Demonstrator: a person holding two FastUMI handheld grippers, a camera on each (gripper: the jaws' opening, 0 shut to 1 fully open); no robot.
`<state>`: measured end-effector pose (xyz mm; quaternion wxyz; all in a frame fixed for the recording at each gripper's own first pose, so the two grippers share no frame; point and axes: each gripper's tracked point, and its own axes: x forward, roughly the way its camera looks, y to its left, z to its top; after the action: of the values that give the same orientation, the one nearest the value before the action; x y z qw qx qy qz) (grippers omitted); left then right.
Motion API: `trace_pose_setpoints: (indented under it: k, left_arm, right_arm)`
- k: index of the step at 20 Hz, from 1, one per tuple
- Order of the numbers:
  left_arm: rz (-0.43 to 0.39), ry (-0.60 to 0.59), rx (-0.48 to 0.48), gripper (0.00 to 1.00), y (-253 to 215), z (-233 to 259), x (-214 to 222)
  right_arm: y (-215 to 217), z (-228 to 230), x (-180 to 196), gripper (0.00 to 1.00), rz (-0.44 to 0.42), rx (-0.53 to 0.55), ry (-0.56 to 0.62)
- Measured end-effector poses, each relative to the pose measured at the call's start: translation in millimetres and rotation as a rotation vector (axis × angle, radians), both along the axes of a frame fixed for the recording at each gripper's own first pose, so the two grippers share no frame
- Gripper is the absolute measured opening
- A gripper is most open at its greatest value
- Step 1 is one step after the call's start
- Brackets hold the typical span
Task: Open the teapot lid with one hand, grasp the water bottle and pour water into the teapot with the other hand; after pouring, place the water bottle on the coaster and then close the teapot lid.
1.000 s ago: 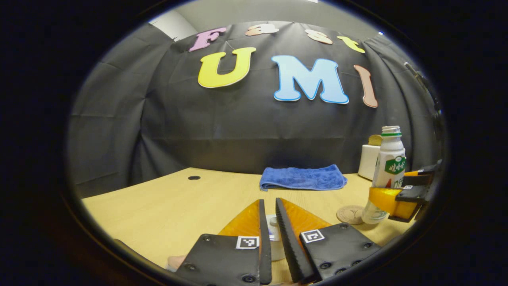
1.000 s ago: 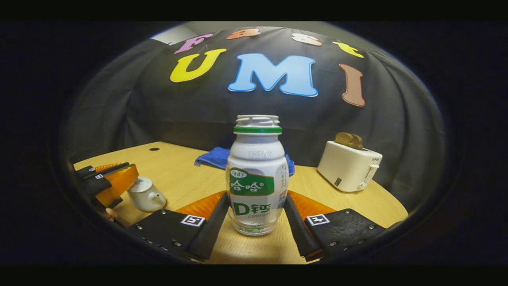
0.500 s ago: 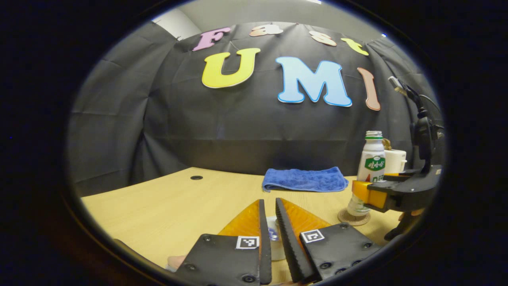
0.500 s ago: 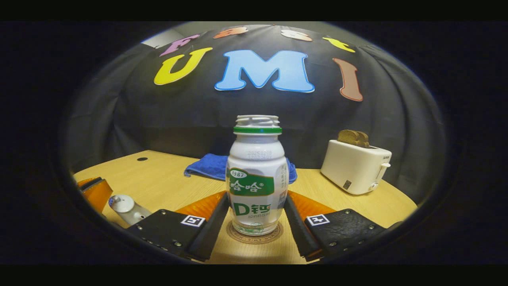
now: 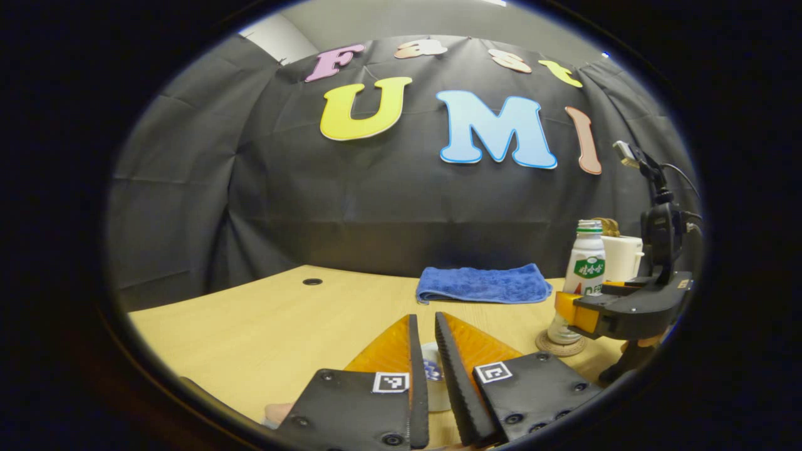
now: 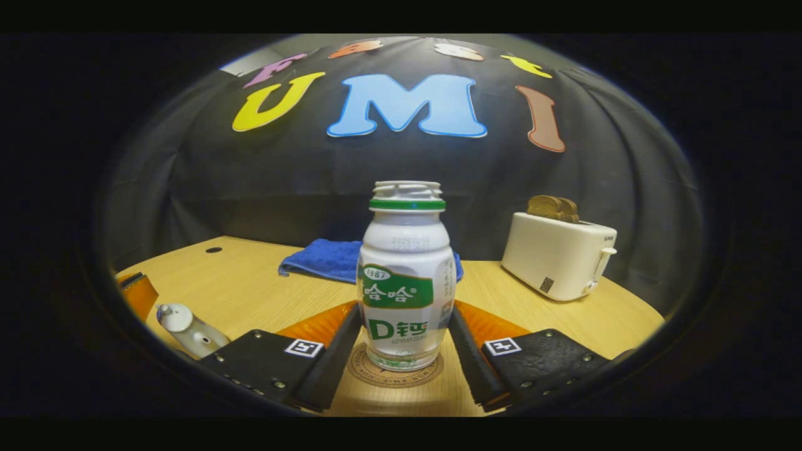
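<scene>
The right gripper [image 6: 404, 341] has its jaws clenched on the lower body of the white plastic water bottle with the green label and open threaded neck [image 6: 405, 282], one finger pressing each side. The bottle stands upright with its base on the round brown coaster [image 6: 393, 373], so the placing step looks all but done; the grip is probably kept to steady the bottle until it sits flat.

The left gripper [image 5: 427, 369] has its jaws drawn almost together around the small white teapot lid [image 5: 432, 376], seemingly pinched between them and held above the pale wooden desk [image 5: 250, 326]. I judge the lid is being kept clear until the bottle is let go.

In the right gripper view the white ceramic teapot [image 6: 188, 329] sits low at the left, well apart from the coaster. Behind lie a folded blue cloth [image 6: 326, 260] and a white toaster holding brown bread [image 6: 554, 254].
</scene>
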<state>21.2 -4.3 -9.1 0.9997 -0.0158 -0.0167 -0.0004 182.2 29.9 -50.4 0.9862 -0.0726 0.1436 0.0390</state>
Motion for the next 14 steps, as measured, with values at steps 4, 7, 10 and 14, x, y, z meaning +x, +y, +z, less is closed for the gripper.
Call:
trace_pose_setpoints:
  k: [4, 7, 10, 14]
  left_arm:
    - [0.004, 0.002, 0.007, 0.71, -0.5, -1.2, 0.9]
    - [0.002, 0.003, 0.006, 0.24, 0.1, -1.3, 0.6]
    - [0.0, 0.007, 0.008, 0.24, -1.6, -2.6, 1.0]
    - [-0.007, 0.011, 0.009, 0.24, -4.0, -2.6, -4.3]
  right_arm:
    - [-4.5, 2.1, -0.8, 0.96, -0.018, 0.021, -0.008]
    - [-7.1, 7.0, -3.2, 0.98, -0.024, 0.032, -0.018]
    - [-6.8, 13.1, -11.3, 0.98, -0.024, 0.063, -0.027]
    - [-9.1, 24.8, -28.2, 0.98, -0.031, 0.072, -0.057]
